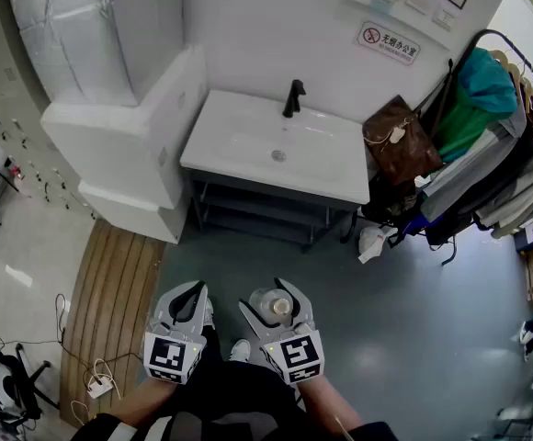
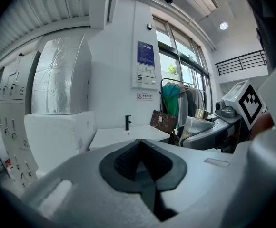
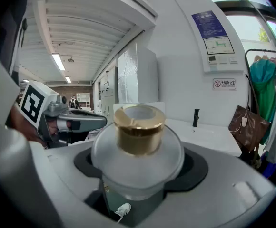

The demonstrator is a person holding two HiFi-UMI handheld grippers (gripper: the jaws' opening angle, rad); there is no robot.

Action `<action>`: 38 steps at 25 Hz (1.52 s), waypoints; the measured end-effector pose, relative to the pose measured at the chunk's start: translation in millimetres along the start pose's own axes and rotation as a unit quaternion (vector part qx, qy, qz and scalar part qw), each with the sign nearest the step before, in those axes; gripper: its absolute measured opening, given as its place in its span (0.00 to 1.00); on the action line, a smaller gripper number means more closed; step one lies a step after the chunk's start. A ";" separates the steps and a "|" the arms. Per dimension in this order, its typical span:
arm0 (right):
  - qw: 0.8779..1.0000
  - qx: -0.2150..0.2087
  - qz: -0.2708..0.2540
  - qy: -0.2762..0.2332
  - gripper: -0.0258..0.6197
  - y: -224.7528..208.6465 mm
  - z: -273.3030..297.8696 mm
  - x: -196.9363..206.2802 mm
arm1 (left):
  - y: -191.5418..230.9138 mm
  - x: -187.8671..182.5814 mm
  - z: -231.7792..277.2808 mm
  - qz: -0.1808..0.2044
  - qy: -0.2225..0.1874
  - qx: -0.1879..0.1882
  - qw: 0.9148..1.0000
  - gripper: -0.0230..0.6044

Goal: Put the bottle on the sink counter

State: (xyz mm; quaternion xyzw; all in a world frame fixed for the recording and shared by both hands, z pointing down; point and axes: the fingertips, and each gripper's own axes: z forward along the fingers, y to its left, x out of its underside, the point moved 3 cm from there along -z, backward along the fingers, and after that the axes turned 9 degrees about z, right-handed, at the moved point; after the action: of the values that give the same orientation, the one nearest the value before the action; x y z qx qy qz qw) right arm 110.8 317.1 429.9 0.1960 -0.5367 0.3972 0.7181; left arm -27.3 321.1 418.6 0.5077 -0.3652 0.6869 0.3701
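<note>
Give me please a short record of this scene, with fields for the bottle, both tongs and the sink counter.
bottle: clear, gold-capped, upright, between the right tongs
right tongs: shut on the bottle
left tongs: shut, empty
sink counter: white, black faucet at the back; bottle not yet on it

White grippers [image 1: 191, 292] [image 1: 272, 296], black-lined jaws, black-and-white marker cubes [image 1: 168, 356].

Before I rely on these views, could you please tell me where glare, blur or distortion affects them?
Head view: the sink counter is bright, almost washed out. Left gripper view: fisheye bends the wall, corners dark. Right gripper view: the bottle looms close, slightly soft.
</note>
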 end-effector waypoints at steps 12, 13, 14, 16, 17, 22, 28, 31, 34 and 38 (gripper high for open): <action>1.000 0.003 0.018 -0.010 0.57 -4.6 -5.1 -4.3 | 0.0 -0.8 -0.2 0.004 0.001 -0.006 1.000 0.04; 1.000 0.002 0.019 -0.010 0.57 -4.9 -4.3 -5.1 | 0.6 -1.2 0.4 0.005 0.000 -0.006 1.000 0.04; 1.000 0.002 0.020 -0.010 0.57 -5.0 -3.2 -5.9 | 1.2 -1.8 1.3 0.005 -0.001 -0.005 1.000 0.04; 1.000 0.001 0.020 -0.009 0.57 -5.4 -0.1 -6.9 | 3.0 -3.0 3.0 0.006 -0.003 -0.004 1.000 0.04; 1.000 0.002 0.020 -0.008 0.57 -5.6 1.7 -7.2 | 4.1 -3.1 3.9 0.007 -0.003 -0.003 1.000 0.04; 1.000 0.008 0.022 -0.009 0.57 -9.8 15.7 -13.3 | 14.1 -4.8 15.5 0.010 -0.003 0.002 1.000 0.04; 0.999 0.028 0.030 -0.012 0.57 -25.6 43.6 -26.7 | 36.1 -12.5 42.7 0.012 -0.008 0.010 1.000 0.04; 0.999 0.040 0.031 -0.011 0.57 -32.3 61.8 -36.3 | 50.5 -16.8 60.1 0.012 -0.013 0.016 1.000 0.04; 0.998 0.051 0.028 -0.013 0.57 -41.0 80.2 -47.0 | 63.0 -24.3 80.7 0.015 -0.023 0.023 0.999 0.04; 0.997 0.068 0.028 -0.010 0.57 -50.7 103.0 -62.0 | 83.1 -31.4 105.3 0.016 -0.029 0.035 0.999 0.04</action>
State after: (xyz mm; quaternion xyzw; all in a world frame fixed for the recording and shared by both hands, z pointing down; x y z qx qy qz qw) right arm 80.3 191.0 415.5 0.2332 -0.5210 0.4506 0.6864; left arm -48.7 186.2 400.6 0.5347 -0.3592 0.6899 0.3303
